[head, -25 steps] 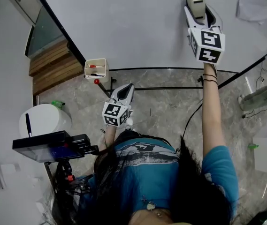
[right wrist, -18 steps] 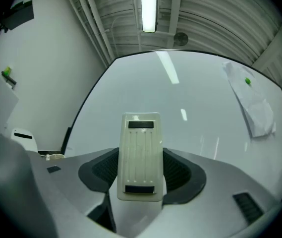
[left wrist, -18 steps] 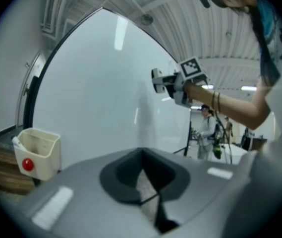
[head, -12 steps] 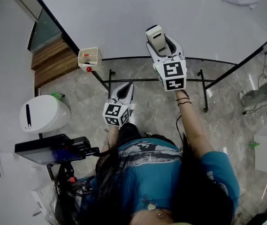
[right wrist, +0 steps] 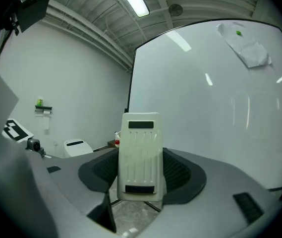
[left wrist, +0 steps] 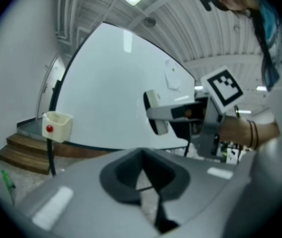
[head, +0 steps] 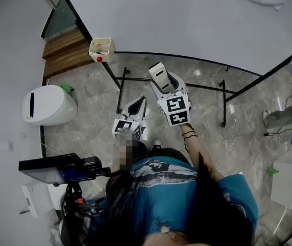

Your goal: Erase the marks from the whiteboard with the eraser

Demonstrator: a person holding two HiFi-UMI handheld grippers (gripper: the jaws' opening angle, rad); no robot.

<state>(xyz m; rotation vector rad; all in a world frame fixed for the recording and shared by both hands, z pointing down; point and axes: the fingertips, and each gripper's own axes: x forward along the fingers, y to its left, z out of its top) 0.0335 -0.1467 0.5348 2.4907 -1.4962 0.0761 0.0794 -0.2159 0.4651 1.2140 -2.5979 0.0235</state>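
The right claw (head: 162,84), grasping the eraser (head: 157,74), is dropping from 1 o'clock off the whiteboard (head: 187,19). Wiping is likely ending. The left claw (head: 137,104) is hanging clenched and empty.

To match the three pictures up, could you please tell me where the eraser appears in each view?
Head view: the eraser is just above the middle, clamped in the right gripper, below the whiteboard.
Left gripper view: the eraser is just right of the middle, in front of the whiteboard.
Right gripper view: the eraser is low in the middle, upright between the jaws.
Shared landmark: the whiteboard.
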